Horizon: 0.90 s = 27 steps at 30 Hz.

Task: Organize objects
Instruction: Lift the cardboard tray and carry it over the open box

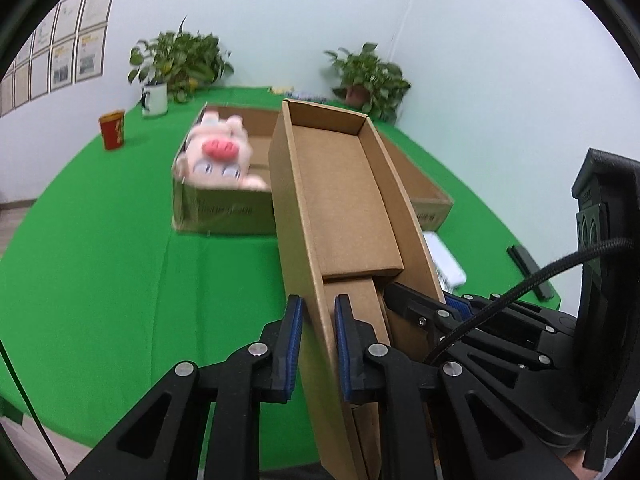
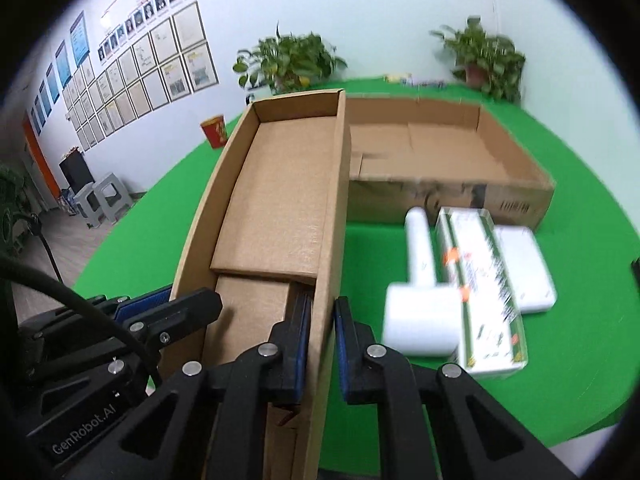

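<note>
1. Both grippers grip one narrow open cardboard box: the left gripper is pinched on its left side wall, one blue pad outside and one inside.
2. Across from it, the right gripper is clamped the same way on the box's right wall, jaws nearly together with only the cardboard between them.
3. That box is tilted, its far end reaching over the near edge of a wide, shallow tray on the green table.
4. Inside the box lies a loose cardboard flap; nothing else shows in it.
5. A pink plush pig sits in the tray's left end.
6. On the table to the right of the box lie a white roller, a green-and-white carton touching it, and a flat white pack beyond.
7. A red cup stands far left; two potted plants sit along the back.
</note>
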Each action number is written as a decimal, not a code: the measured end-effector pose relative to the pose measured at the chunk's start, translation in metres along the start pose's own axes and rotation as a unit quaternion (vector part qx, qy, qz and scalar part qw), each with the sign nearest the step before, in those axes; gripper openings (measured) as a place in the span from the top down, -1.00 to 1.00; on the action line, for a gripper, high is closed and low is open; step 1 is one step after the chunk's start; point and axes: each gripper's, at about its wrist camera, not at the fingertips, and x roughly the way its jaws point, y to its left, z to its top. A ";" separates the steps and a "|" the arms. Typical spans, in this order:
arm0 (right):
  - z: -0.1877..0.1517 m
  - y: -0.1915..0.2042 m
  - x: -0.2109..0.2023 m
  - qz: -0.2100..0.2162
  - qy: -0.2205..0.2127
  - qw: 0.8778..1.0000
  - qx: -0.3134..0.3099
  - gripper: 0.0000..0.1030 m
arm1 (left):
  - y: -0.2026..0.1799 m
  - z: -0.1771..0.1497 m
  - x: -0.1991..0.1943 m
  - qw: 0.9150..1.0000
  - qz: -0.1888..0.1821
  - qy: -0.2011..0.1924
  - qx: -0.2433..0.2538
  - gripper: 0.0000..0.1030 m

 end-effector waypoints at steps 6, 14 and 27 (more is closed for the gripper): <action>0.025 -0.009 -0.010 -0.012 -0.040 0.999 -0.005 0.78 | -0.015 0.035 -0.008 0.999 -0.006 -0.033 0.024 0.75; 0.071 -0.020 -0.023 -0.031 -0.097 0.995 -0.017 0.78 | -0.033 0.097 -0.012 0.996 -0.014 -0.076 0.052 0.76; 0.158 -0.037 -0.040 -0.040 -0.171 0.984 -0.024 0.78 | -0.046 0.222 -0.019 0.987 -0.037 -0.134 0.082 0.76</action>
